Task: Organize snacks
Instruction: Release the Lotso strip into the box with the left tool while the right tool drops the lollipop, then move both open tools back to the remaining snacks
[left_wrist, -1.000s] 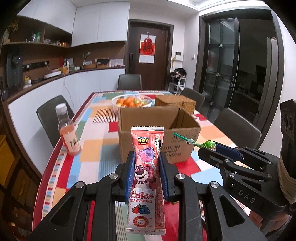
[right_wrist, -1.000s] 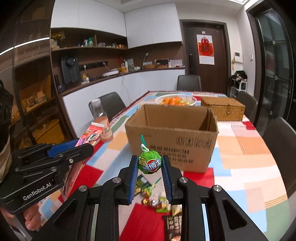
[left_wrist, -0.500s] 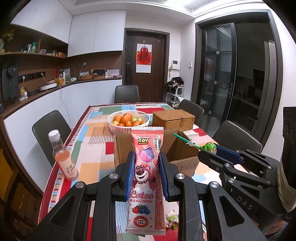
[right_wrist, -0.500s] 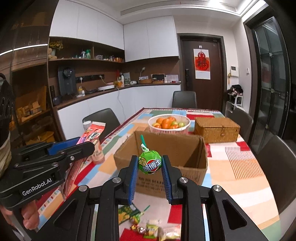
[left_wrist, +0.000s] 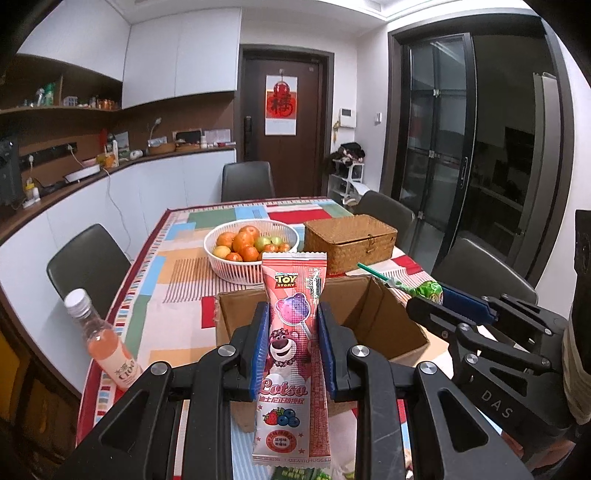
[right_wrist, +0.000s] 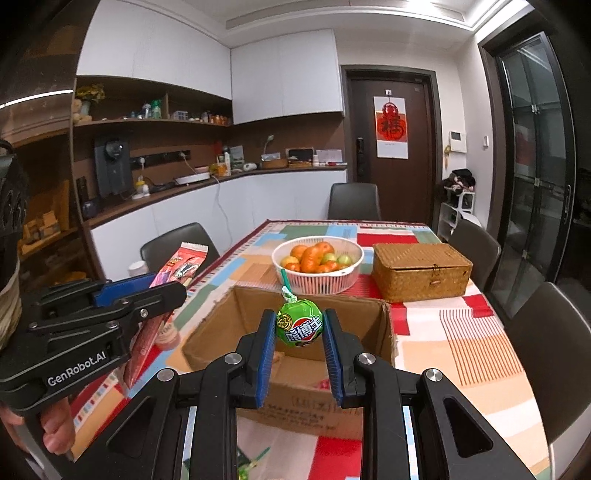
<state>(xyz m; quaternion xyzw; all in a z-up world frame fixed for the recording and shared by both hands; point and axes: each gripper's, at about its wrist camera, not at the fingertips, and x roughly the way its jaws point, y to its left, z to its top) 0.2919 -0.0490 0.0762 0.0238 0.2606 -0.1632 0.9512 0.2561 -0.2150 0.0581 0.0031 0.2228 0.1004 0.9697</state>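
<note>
Snacks are already in hand: the left tongs (left_wrist: 290, 345) pinch a pink Lotso packet (left_wrist: 293, 354) upright, its long axis running up between the pads, and the right tongs (right_wrist: 299, 345) clamp a green lollipop (right_wrist: 300, 325), stick pointing up and away. Just beyond and below both lies the open cardboard box (right_wrist: 384, 332) — neither hand clearly nearer. Its floor looks nearly bare, one small thing showing. More wrappers (right_wrist: 253, 463) lie on the desk (right_wrist: 465, 354) on the near side. Farther off stand a fruit basket (right_wrist: 318, 282) and a closed wicker box (right_wrist: 421, 271).
</note>
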